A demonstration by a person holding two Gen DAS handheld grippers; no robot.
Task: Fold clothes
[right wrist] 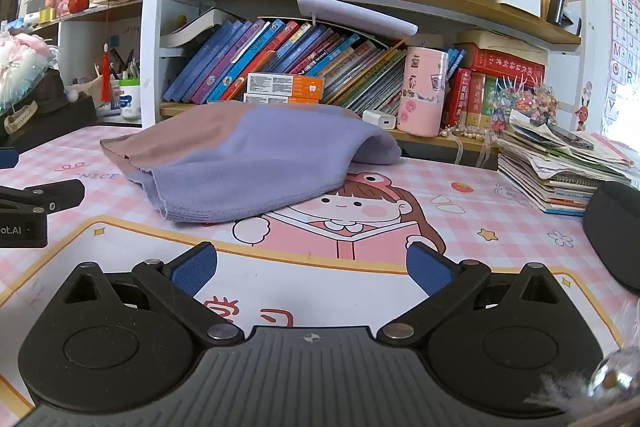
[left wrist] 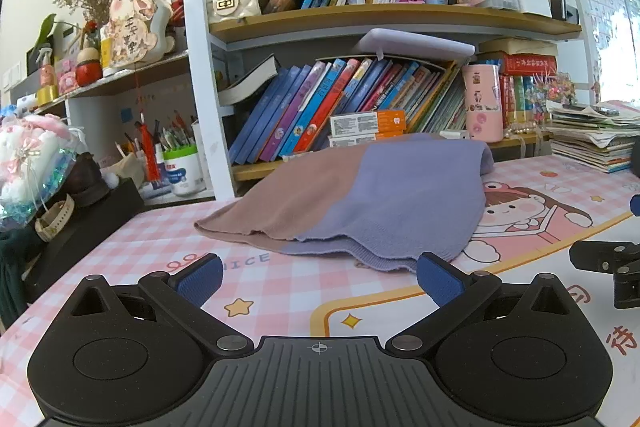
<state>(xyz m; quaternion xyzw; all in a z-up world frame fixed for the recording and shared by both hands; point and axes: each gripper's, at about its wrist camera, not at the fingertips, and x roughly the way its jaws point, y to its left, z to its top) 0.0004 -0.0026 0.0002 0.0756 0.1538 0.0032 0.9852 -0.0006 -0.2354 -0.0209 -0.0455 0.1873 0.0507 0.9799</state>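
Observation:
A knit garment [left wrist: 360, 195], half dusty pink and half lavender, lies folded in a low heap on the pink checked desk mat [left wrist: 280, 291]. In the left wrist view my left gripper [left wrist: 319, 281] is open and empty, its blue pads just short of the garment's near hem. The garment also shows in the right wrist view [right wrist: 248, 155], farther off and to the left. My right gripper [right wrist: 312, 269] is open and empty over the cartoon girl print. Each gripper shows at the edge of the other's view, the right one [left wrist: 612, 267] and the left one [right wrist: 32, 211].
A bookshelf [left wrist: 380, 19] full of books stands behind the garment. A stack of booklets [right wrist: 560, 167] and a dark round object [right wrist: 612, 227] lie at the right. A black box [left wrist: 80, 227] with clutter sits at the left. A pink canister [right wrist: 424, 91] stands on the lower shelf.

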